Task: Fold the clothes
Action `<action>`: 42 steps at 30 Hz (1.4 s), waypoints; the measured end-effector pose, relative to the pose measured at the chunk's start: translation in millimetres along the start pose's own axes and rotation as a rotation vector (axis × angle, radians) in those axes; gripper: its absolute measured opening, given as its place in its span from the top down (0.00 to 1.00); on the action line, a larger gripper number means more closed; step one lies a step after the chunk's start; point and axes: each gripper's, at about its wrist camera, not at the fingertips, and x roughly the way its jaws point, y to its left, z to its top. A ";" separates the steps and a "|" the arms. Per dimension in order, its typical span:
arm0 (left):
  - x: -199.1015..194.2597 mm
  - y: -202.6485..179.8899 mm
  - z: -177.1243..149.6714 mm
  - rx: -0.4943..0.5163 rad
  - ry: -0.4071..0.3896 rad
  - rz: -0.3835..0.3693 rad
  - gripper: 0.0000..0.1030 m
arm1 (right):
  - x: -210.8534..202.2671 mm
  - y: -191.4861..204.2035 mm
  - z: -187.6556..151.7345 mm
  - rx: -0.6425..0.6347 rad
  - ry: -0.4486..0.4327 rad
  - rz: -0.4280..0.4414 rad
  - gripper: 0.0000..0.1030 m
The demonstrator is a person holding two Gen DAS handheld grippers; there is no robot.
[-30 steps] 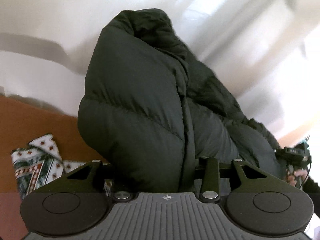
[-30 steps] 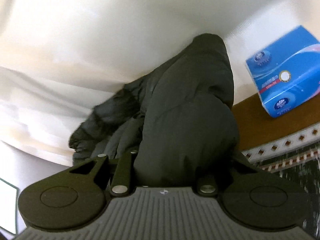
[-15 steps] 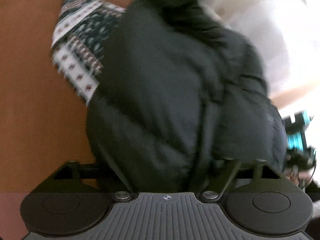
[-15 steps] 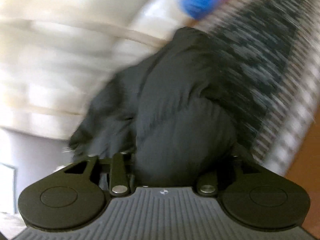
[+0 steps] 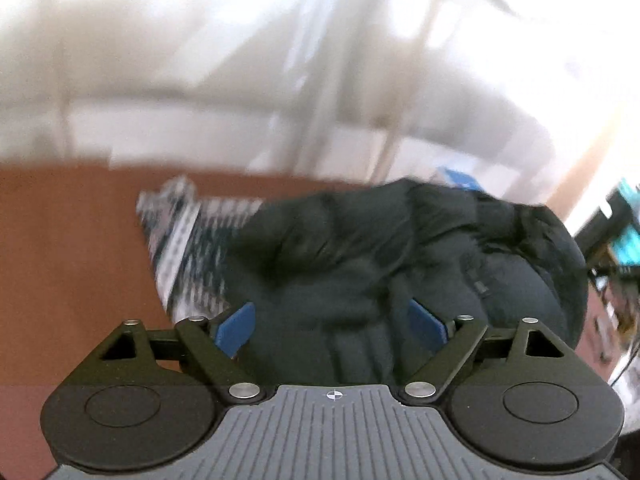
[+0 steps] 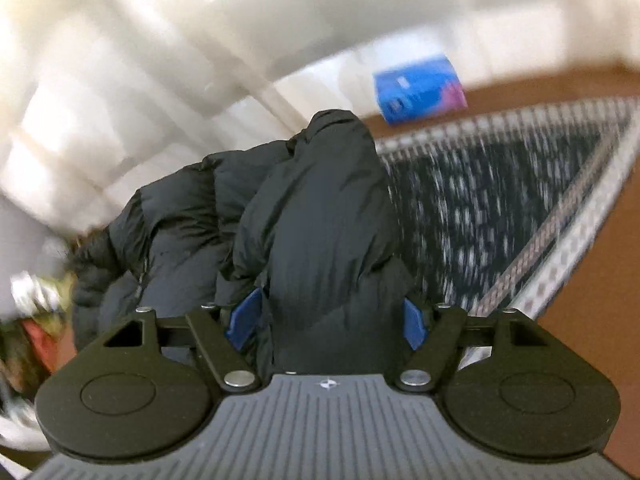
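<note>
A dark puffy down jacket [image 5: 400, 264] lies bunched on a patterned cloth [image 5: 188, 248] on the brown table. My left gripper [image 5: 330, 326] is open, its blue pads [image 5: 234, 328] apart on either side of the jacket's fabric. In the right wrist view the same jacket [image 6: 312, 216] lies in front of my right gripper [image 6: 324, 320], which is open too, with blue pads [image 6: 244, 316] spread around a thick fold. Both views are motion-blurred.
A blue tissue pack [image 6: 420, 90] stands at the back of the table by the white wall. The patterned cloth [image 6: 500, 208] spreads to the right. The brown table [image 5: 68, 240] shows on the left. Coloured clutter [image 6: 28, 320] sits at the far left.
Both grippers were shut on the jacket and held it up; it has come down onto the cloth and both jaws have opened, showing the blue pads.
</note>
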 end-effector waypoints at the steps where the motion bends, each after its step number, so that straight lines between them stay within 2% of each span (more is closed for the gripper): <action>1: -3.0 -4.2 4.3 0.037 -0.008 0.014 0.10 | 4.5 6.5 3.4 -0.047 0.011 -0.012 0.27; 5: -15.2 -21.2 21.6 0.187 -0.039 0.069 0.06 | 14.5 24.0 17.8 -0.229 0.072 -0.107 0.27; 7: -20.3 -29.1 29.9 0.257 -0.053 0.094 0.06 | 9.2 23.2 18.3 -0.269 0.065 -0.168 0.26; 9: -7.7 -25.6 31.9 0.249 -0.030 0.082 0.06 | 0.1 21.9 20.9 -0.285 0.033 -0.201 0.26; 13: 15.2 -24.4 43.9 0.242 -0.006 0.056 0.06 | 2.4 47.0 36.2 -0.383 -0.006 -0.068 0.18; 16: 23.6 -27.3 52.0 0.266 0.015 0.054 0.06 | 31.7 79.4 47.8 -0.526 0.060 0.053 0.18; 18: 15.0 -27.7 57.8 0.258 0.004 0.023 0.06 | 54.3 98.5 55.3 -0.604 0.107 0.103 0.18; 21: 1.1 -30.7 67.0 0.253 -0.012 -0.023 0.06 | 81.9 117.8 76.7 -0.671 0.130 0.161 0.18; 23: -5.0 -40.8 72.9 0.288 -0.018 -0.072 0.06 | 100.7 128.2 94.6 -0.679 0.152 0.205 0.18; 28: 19.2 -87.7 74.4 0.509 0.058 -0.186 0.06 | 141.2 147.0 119.3 -0.640 0.251 0.338 0.18; 31: 41.9 -111.5 73.6 0.611 0.112 -0.261 0.06 | 155.2 152.6 120.6 -0.647 0.285 0.359 0.18; 35: 88.5 -130.8 76.7 0.640 0.211 -0.338 0.06 | 163.2 147.3 124.9 -0.636 0.290 0.348 0.18; 37: 110.1 -137.1 77.0 0.624 0.256 -0.367 0.06 | 164.6 142.9 129.3 -0.613 0.282 0.346 0.18; 39: 127.3 -140.4 75.0 0.607 0.281 -0.369 0.07 | 165.6 138.5 133.7 -0.589 0.273 0.345 0.18; 40: 130.3 -140.9 73.1 0.591 0.288 -0.379 0.08 | 165.9 137.7 135.9 -0.583 0.268 0.350 0.18; 41: 133.2 -141.4 71.2 0.575 0.295 -0.389 0.18 | 166.1 137.9 138.3 -0.581 0.262 0.358 0.18; 42: 135.4 -142.0 69.4 0.560 0.299 -0.399 0.34 | 167.1 139.6 140.6 -0.583 0.256 0.367 0.18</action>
